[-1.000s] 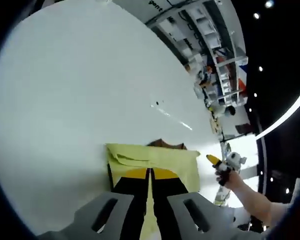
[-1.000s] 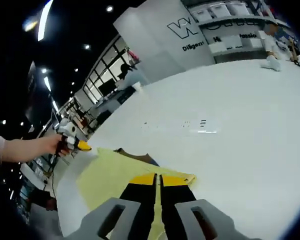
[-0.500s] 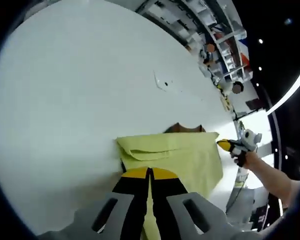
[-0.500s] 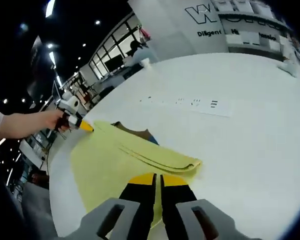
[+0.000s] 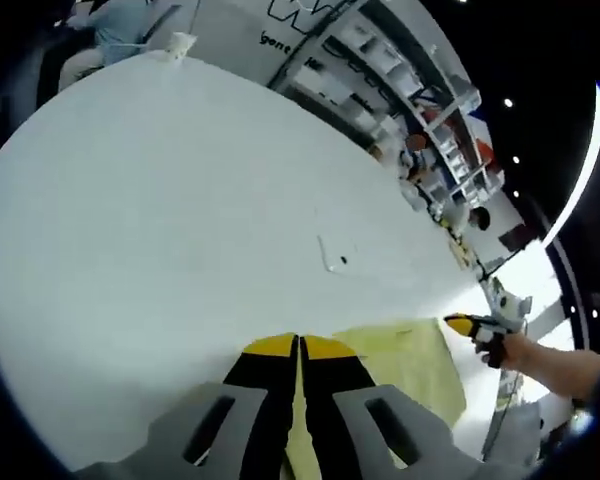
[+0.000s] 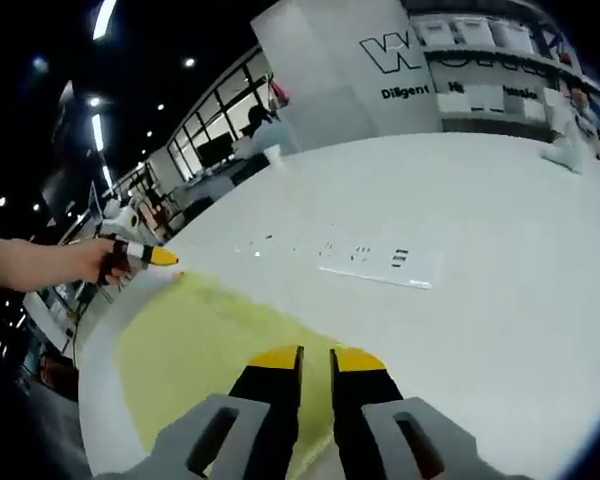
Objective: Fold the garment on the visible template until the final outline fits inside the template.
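Observation:
A yellow garment [image 6: 210,340] lies flat on the white table [image 6: 480,250]. In the left gripper view the same yellow garment [image 5: 405,360] runs right from my left gripper [image 5: 298,346], whose jaws are pressed together at the cloth's edge with yellow showing between them. My right gripper [image 6: 317,356] stands over the near edge with a narrow gap between its jaws and the cloth beneath. The left gripper [image 6: 148,257], held in a hand, sits at the garment's far corner. Across the cloth in the left gripper view, the right gripper [image 5: 472,325] is also held in a hand.
A clear strip with black marks [image 6: 375,265] lies on the table beyond the garment, and shows again as the marked strip [image 5: 330,255]. A cup [image 5: 180,45] stands at the far table edge. Shelving [image 5: 400,70] and a lettered white wall [image 6: 380,60] rise behind.
The raised fold seen earlier is gone and the yellow cloth now lies flat. My right gripper's jaws have parted slightly. Both cameras have tilted up toward the far table.

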{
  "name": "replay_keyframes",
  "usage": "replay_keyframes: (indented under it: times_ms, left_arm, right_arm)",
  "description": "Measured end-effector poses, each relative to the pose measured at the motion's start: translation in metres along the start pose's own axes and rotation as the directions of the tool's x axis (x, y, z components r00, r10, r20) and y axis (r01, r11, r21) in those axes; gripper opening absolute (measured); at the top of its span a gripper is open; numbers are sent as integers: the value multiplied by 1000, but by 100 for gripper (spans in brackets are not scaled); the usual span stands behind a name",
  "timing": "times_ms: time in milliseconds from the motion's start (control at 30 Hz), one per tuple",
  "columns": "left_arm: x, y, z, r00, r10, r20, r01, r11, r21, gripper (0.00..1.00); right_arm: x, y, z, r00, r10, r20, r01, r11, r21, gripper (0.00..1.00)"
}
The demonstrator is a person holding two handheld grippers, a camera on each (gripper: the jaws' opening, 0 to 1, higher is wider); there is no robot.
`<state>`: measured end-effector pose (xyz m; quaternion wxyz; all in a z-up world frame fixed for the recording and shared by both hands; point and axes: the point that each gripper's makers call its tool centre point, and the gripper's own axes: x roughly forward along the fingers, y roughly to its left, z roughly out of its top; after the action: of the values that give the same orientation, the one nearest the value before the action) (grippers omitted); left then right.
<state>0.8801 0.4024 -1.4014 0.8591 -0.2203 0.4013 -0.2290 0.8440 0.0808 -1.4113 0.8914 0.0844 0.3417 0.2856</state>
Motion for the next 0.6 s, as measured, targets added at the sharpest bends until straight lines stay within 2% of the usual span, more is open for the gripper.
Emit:
replay_keyframes:
  times_ms: [67, 233, 367, 500, 600]
  left_arm:
    - [1, 1, -5, 1000, 0, -31, 0, 1000, -15, 0]
    - [-1, 3, -13, 998, -5, -65, 5, 1000, 5, 0]
    - [-15, -4, -37, 992, -22, -124, 31, 997, 70, 2]
    - [-34, -15, -56, 989, -57, -135, 69, 994, 84, 6]
    - [-49, -16, -70, 988, -66, -139, 83, 990, 116, 8]
  right_arm:
    - [0, -1, -10, 998, -9, -58, 7, 1000, -30, 4]
    - [-5, 0, -12, 999, -3, -50, 3, 1000, -2, 3]
    - [-15, 7, -17, 999, 14, -48, -15, 1000, -13, 4]
    - [-32, 20, -25, 998, 44, -33, -45, 999, -24, 7]
    - [-45, 27, -35, 998, 54, -36, -56, 998, -38, 7]
